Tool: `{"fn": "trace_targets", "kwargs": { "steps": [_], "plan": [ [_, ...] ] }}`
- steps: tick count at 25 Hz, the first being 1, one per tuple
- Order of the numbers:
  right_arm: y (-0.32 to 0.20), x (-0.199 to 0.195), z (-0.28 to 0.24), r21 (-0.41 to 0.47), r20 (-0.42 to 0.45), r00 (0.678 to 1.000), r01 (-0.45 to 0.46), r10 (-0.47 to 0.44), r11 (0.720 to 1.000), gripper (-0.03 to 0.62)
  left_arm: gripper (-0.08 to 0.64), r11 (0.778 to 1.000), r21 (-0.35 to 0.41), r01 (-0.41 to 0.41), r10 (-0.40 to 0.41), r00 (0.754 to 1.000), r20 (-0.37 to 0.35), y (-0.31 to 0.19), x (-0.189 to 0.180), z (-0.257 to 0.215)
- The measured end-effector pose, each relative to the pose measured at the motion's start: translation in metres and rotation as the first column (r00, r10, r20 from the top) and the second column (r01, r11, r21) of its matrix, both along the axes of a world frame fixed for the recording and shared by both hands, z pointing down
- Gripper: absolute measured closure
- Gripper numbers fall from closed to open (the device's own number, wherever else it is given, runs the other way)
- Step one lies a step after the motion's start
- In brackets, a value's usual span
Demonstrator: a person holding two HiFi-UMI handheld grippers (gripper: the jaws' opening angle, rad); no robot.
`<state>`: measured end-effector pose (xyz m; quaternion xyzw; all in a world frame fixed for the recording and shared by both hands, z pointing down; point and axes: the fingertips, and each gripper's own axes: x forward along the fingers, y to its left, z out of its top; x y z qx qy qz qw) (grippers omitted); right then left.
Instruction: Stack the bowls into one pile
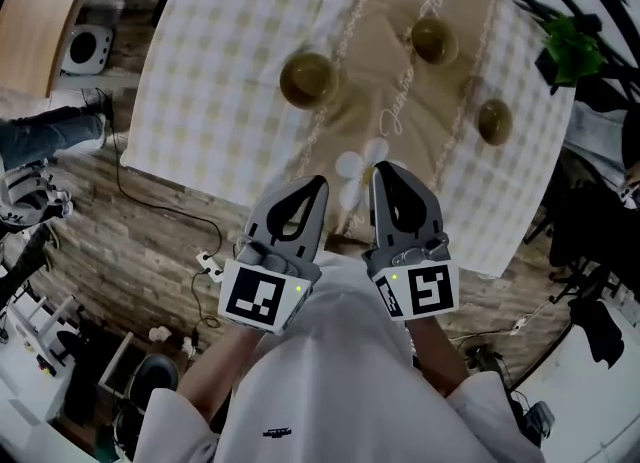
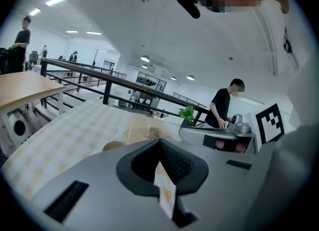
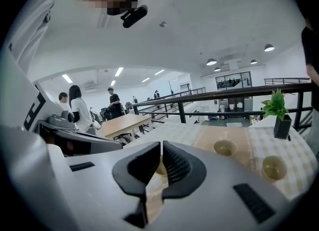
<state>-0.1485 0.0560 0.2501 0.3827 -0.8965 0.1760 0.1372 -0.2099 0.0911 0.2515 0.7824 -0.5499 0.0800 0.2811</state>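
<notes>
On the checked tablecloth (image 1: 200, 71): three bowls, all separate, none stacked.
Left bowl (image 1: 308, 79), far bowl (image 1: 434, 40) and right bowl (image 1: 493, 121) sit well apart. Left gripper (image 1: 318, 186) and right gripper (image 1: 382, 169) are held at the near table edge, jaws closed together, nothing between them.

The left gripper (image 1: 312, 191) and right gripper (image 1: 383, 173) are grey tapering shells with black ribbed pads (image 3: 175, 164). Each bears a white cube (image 1: 258, 296) with black square markers and a green light (image 1: 298, 289). The shirt (image 1: 330, 381) is white and short-sleeved.
</notes>
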Motion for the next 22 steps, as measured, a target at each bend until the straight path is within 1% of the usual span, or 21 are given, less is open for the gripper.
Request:
{"fn": "trace_targets", "kwargs": {
  "steps": [2,5,12,17,22],
  "plan": [
    [-0.009,-0.007,0.011,-0.015,-0.014,1.0,-0.01,0.01,1.0,0.555,0.541,1.0,0.015,0.012,-0.012,1.0,-0.021,-0.012,-0.006,0.003],
    [-0.024,-0.017,0.028,-0.042,-0.022,0.999,-0.033,0.032,0.999,0.555,0.541,1.0,0.015,0.002,-0.002,1.0,-0.028,-0.028,-0.016,0.015],
    [-0.057,-0.043,0.074,-0.12,-0.039,0.997,-0.071,0.067,0.99,0.555,0.541,0.999,-0.043,-0.003,0.001,0.999,-0.046,-0.055,-0.036,0.056],
    [-0.076,-0.055,0.108,-0.179,-0.047,0.994,-0.106,0.099,0.978,0.555,0.541,0.995,-0.098,0.031,-0.035,0.998,-0.047,-0.069,-0.055,0.089],
    [-0.088,-0.062,0.141,-0.226,-0.059,0.991,-0.131,0.121,0.965,0.555,0.541,0.99,-0.133,0.055,-0.061,0.997,-0.04,-0.077,-0.068,0.113]
  ]
}}
